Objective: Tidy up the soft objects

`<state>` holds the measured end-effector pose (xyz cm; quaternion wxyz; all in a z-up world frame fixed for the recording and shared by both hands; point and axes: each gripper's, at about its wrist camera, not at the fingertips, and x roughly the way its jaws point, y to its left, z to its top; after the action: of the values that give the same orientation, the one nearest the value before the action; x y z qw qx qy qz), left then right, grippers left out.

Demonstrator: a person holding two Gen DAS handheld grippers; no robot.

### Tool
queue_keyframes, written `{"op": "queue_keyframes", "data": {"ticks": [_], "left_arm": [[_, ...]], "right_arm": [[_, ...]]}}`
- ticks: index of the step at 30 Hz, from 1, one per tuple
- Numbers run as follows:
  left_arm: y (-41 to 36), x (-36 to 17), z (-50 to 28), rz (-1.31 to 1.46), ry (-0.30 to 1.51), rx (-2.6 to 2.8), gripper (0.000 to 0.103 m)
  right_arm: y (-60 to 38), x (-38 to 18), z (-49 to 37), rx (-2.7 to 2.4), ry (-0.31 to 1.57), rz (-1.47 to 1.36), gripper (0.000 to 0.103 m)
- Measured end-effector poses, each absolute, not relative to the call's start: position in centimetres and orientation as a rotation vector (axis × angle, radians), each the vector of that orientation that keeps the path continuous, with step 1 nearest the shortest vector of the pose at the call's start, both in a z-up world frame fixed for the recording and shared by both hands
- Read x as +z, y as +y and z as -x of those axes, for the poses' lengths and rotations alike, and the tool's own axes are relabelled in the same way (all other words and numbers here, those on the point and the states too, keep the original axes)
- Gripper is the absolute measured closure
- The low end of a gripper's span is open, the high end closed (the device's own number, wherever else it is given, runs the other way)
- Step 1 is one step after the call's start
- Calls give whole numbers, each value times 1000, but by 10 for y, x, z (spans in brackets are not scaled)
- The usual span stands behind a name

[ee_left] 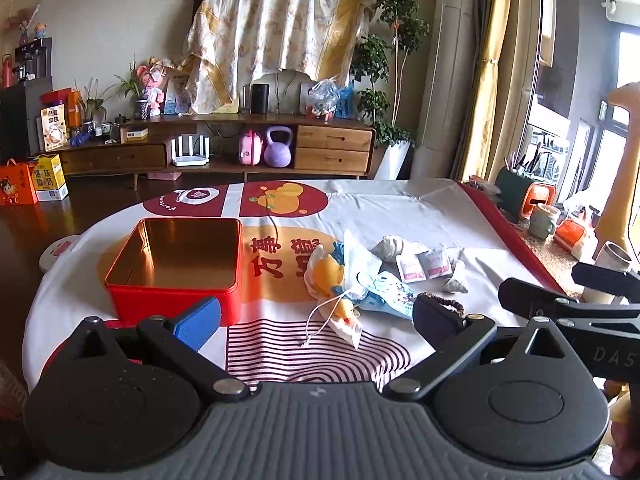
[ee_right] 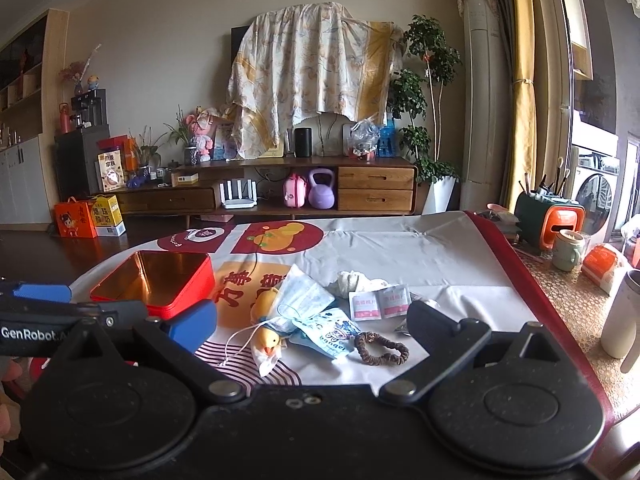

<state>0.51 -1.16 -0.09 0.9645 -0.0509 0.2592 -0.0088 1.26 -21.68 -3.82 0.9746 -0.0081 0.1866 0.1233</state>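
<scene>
On a table draped in a white-and-red printed cloth [ee_right: 400, 256], my two grippers hang side by side above the near edge, both spread wide and holding nothing. At far left sits an open red tin [ee_left: 176, 268], its gold interior bare. My left gripper [ee_left: 316, 320] has its blue finger pad [ee_left: 196, 322] just before the tin's near wall. Right of the tin lies the heap of soft things: a yellow plush duck [ee_right: 267, 340] tangled in a pale blue face mask [ee_right: 304, 300], a blue printed packet [ee_right: 332, 338], a crumpled white tissue [ee_right: 352, 280], two small white sachets [ee_right: 378, 300] and a brown hair scrunchie [ee_right: 380, 346]. My right gripper [ee_right: 312, 326] hovers near the heap, touching none of it.
</scene>
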Motion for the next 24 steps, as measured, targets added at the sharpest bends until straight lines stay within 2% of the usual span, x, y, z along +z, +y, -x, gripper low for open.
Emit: {"op": "queue_keyframes", "data": {"ticks": [24], "left_arm": [[-5, 2, -41, 115, 587, -6, 0]], "right_arm": [[-212, -40, -55, 267, 433, 2, 2]]}}
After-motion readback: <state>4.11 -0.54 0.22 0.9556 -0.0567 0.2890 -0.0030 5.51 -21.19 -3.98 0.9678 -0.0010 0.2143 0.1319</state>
